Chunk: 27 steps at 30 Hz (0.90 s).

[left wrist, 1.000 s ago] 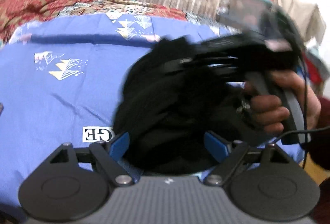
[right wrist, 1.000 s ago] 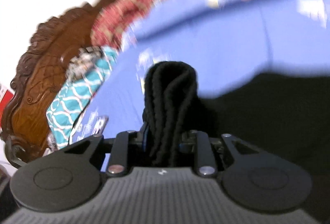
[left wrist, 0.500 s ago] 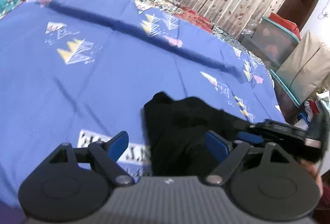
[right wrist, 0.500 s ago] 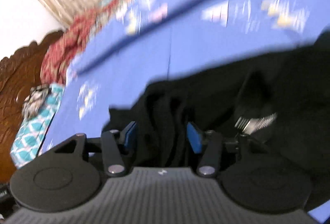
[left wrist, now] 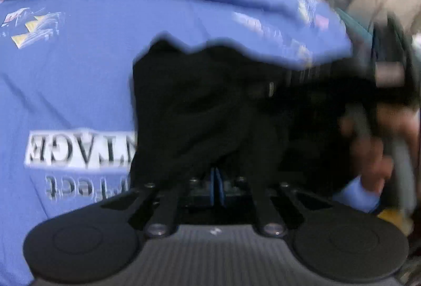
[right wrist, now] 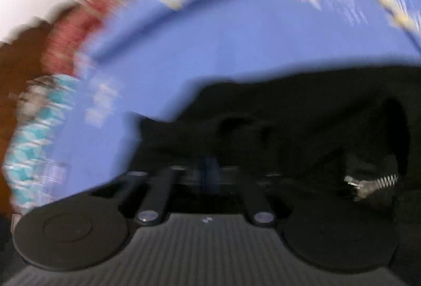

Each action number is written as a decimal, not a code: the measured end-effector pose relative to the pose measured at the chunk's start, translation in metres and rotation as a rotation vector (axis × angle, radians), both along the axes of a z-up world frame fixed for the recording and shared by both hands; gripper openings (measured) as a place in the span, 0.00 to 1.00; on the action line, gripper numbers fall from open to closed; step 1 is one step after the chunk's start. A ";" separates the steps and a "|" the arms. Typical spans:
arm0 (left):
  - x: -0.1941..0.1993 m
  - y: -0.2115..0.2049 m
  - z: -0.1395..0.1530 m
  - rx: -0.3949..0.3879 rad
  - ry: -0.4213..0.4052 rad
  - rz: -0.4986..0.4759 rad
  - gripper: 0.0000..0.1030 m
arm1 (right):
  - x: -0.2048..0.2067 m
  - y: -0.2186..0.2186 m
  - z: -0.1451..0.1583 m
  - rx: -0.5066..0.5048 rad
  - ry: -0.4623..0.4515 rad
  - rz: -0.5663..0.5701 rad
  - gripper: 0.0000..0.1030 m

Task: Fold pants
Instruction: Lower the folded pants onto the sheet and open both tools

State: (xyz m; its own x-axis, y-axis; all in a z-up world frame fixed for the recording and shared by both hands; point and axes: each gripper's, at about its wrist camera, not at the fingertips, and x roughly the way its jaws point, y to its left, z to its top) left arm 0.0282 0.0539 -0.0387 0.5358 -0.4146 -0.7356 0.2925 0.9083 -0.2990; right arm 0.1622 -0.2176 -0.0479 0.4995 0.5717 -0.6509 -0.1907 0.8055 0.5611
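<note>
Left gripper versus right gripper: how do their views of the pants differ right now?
The left gripper faces a bunched heap of the black pants, with the right gripper and a hand beside it. The right gripper faces flatter cloth with the zipper showing; the left gripper's view shows no zipper. Both have their jaws shut, over the blue bedsheet.

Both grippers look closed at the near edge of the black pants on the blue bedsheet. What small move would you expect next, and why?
Probably lift both hands a little and carry that near edge away over the rest of the pile. The left gripper and right gripper are shut at the black pants, which lie bunched on the blue bedsheet with the zipper showing. Blur hides whether fabric is actually pinched.
</note>
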 end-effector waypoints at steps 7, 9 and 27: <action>-0.006 -0.008 0.007 0.037 -0.020 0.010 0.06 | -0.026 -0.026 0.019 0.103 -0.042 -0.049 0.13; -0.008 -0.008 0.008 0.032 -0.023 0.016 0.06 | -0.043 -0.030 0.032 0.127 -0.098 -0.024 0.13; -0.012 -0.019 0.033 0.042 -0.029 0.040 0.13 | -0.059 -0.040 -0.014 0.136 -0.027 -0.061 0.14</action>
State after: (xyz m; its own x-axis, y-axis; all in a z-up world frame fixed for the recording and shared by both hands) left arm 0.0163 0.0346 -0.0055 0.5724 -0.3617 -0.7359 0.2637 0.9310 -0.2525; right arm 0.1036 -0.2574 -0.0623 0.5519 0.6217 -0.5558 -0.1603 0.7331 0.6609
